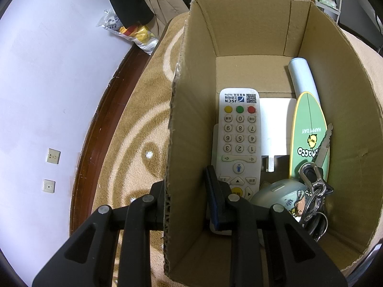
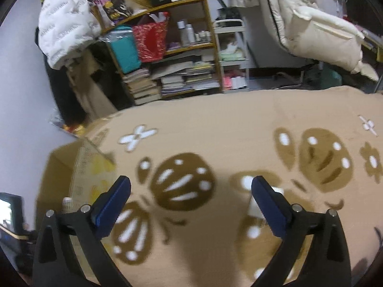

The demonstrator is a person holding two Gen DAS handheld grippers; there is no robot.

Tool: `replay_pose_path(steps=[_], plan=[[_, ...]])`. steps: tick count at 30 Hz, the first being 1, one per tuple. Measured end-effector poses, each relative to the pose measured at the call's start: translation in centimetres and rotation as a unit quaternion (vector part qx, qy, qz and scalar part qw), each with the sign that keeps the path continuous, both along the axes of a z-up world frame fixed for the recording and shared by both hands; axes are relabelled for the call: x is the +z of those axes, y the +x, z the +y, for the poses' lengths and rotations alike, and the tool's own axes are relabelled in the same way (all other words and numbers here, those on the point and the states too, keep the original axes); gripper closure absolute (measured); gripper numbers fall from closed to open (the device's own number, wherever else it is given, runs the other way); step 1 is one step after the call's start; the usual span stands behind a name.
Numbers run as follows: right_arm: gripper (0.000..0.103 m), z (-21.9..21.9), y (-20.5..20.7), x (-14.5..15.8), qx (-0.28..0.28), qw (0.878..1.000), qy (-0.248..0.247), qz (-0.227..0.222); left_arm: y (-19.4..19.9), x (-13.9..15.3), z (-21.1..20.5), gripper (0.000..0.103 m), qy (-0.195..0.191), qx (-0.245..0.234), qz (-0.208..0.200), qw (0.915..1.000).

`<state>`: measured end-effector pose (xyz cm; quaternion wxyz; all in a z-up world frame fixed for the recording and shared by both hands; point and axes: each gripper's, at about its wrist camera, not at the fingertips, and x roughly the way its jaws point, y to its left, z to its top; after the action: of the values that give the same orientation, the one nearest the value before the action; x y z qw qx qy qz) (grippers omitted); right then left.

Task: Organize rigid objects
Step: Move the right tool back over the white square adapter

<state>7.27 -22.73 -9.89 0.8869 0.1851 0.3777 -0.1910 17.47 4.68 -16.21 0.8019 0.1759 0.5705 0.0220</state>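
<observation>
Here, in the left wrist view, your left gripper (image 1: 189, 191) straddles the near-left wall of the open brown cardboard box (image 1: 335, 76), fingers apart, one outside and one inside. Just ahead of the inner finger lies the white numbered remote control (image 1: 239, 134), long axis pointing away from you. In the right wrist view, your right gripper (image 2: 191, 198) hangs wide open over the tan patterned blanket (image 2: 215, 124); a small white object (image 2: 255, 205), too blurred to identify, sits against its right finger.
</observation>
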Motion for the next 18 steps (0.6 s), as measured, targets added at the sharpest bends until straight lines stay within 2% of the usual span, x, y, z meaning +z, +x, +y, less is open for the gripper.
replay_pose_path(steps=[7, 15, 17, 18], plan=[[0.0, -2.8, -0.6, -2.0, -0.029, 0.999, 0.004, 0.03, 0.0, 0.0, 0.0, 0.078, 0.001, 0.0, 0.0, 1.0], [0.0, -6.2, -1.8, -5.2, -0.088, 0.994, 0.035, 0.059, -0.1, -0.1, 0.0, 0.078, 0.003, -0.001, 0.001, 1.0], [0.007, -6.9, -2.2, -6.1, -0.105, 0.991, 0.058, 0.065, 0.0, -0.1, -0.1, 0.078, 0.003, -0.001, 0.002, 1.0], [0.007, -7.1, -2.2, -6.4, -0.108, 0.99, 0.065, 0.067, 0.0, -0.1, -0.1, 0.078, 0.003, -0.001, 0.002, 1.0]])
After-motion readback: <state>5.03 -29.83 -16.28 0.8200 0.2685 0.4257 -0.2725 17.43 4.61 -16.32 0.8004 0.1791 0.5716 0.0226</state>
